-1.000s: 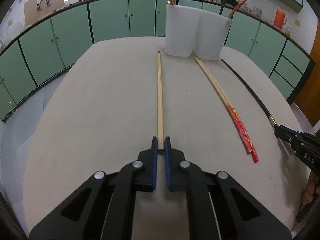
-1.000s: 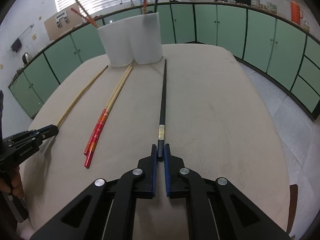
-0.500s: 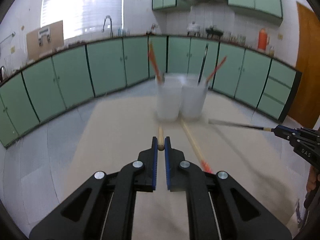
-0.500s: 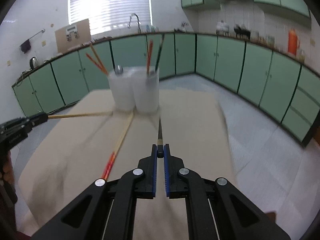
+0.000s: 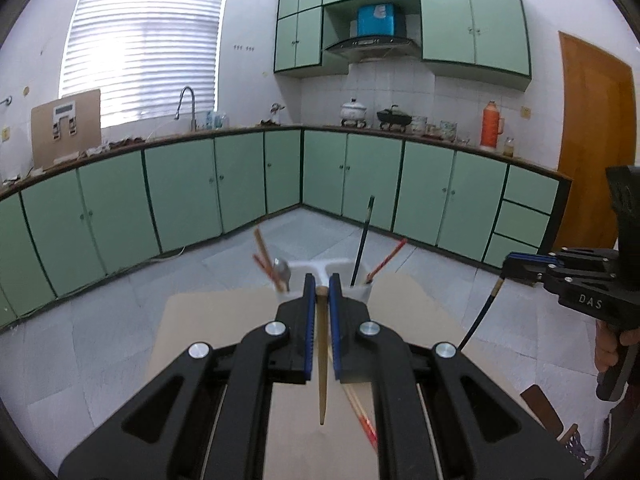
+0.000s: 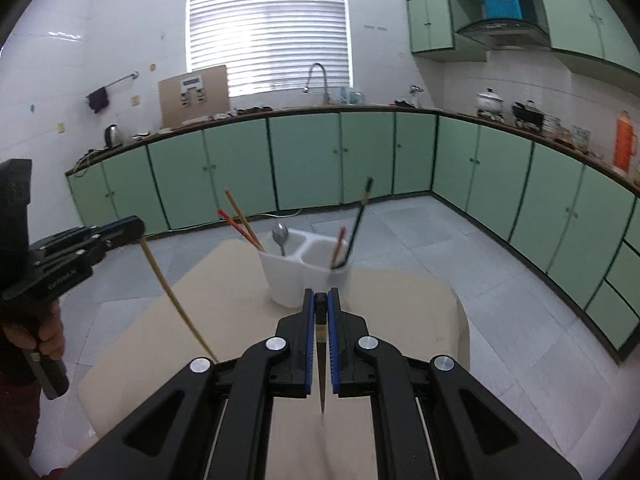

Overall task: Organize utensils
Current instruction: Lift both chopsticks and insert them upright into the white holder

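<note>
L gripper clenched on the wooden chopstick, held by its thick end, tip hanging down twd the table, clear of it. Red-ended chopsticks flat on the table at abt 5 o'clock from that tip. White holder at 12 o'clock of both grippers, far end of table; spoon + sticks in it. R gripper clamped on the black chopstick, also hanging tip-down off the table.

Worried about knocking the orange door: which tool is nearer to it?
Right. The right tool lies on the orange door's side of the left tool, which is farther off.
</note>
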Demonstrator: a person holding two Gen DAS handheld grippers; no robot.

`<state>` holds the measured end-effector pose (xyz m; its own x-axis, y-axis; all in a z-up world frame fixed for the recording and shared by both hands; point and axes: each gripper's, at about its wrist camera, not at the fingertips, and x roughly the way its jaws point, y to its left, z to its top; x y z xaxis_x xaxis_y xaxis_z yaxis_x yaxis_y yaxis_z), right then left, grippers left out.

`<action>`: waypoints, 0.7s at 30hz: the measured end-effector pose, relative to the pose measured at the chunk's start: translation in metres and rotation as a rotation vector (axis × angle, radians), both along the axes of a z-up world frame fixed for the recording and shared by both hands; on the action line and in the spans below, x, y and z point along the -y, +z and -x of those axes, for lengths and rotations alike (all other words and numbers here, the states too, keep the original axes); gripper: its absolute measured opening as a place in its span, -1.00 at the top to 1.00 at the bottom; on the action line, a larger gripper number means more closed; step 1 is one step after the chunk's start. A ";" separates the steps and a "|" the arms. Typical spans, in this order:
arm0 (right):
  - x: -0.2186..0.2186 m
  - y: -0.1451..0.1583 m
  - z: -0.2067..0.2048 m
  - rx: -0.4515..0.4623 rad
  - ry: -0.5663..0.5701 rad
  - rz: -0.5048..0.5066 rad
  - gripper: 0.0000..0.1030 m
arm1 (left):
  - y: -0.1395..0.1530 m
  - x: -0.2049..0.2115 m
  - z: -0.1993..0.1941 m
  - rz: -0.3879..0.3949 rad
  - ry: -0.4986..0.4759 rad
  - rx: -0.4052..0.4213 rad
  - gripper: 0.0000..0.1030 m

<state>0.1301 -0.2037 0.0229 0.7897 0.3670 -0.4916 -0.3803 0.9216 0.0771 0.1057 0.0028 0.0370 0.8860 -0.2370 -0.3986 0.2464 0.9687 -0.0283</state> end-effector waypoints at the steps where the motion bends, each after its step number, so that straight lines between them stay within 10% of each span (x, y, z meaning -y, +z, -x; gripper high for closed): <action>1: -0.001 0.007 -0.001 0.006 0.011 -0.006 0.88 | 0.006 0.002 -0.002 0.006 -0.005 0.011 0.89; 13: -0.016 0.095 -0.073 0.163 -0.006 -0.074 0.88 | 0.075 0.020 -0.072 0.044 0.037 0.177 0.89; 21: -0.032 0.068 -0.145 0.133 -0.038 -0.063 0.88 | 0.052 0.043 -0.146 0.020 0.071 0.124 0.89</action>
<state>0.2755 -0.1717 0.0914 0.8602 0.3623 -0.3589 -0.3559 0.9305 0.0862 0.2516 -0.0400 0.0892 0.9430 -0.1783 -0.2810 0.1796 0.9835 -0.0213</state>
